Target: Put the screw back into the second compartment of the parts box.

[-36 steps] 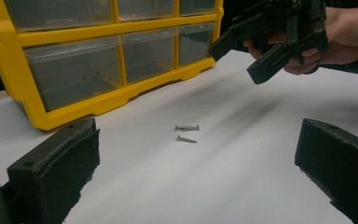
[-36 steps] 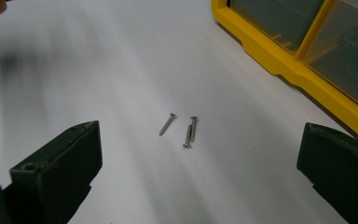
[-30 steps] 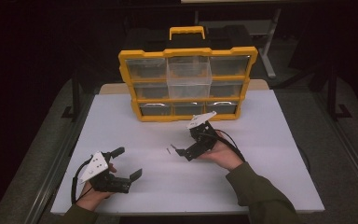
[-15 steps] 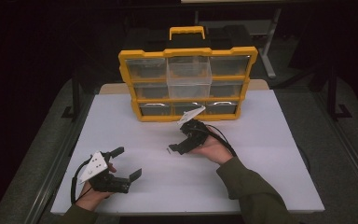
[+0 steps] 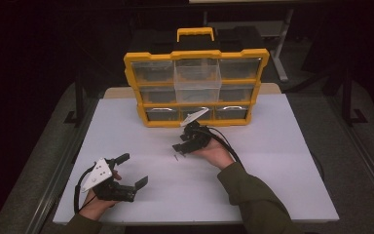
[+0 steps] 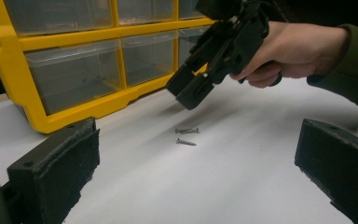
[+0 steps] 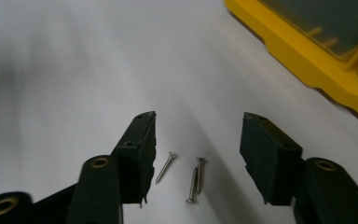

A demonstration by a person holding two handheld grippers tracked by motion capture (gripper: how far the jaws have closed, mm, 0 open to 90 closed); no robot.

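Three small screws lie close together on the white table, and the high view shows them as a small dark mark. My right gripper hovers low over them, tilted down. Its jaws have just been closing and stand half apart with nothing pressed between them; the screws lie on the table below the gap. From the left gripper view the right gripper hangs just above two of the screws. My left gripper rests open at the near left, its jaws wide and empty.
A yellow organiser with clear drawers stands upright at the back of the table, close behind the right gripper. Its frame shows in the left gripper view and its lower edge in the right gripper view. The table's front edge is near the left hand.
The right gripper has moved left, away from the organiser, to above the screws, and its jaws have narrowed. The left gripper has stayed put.
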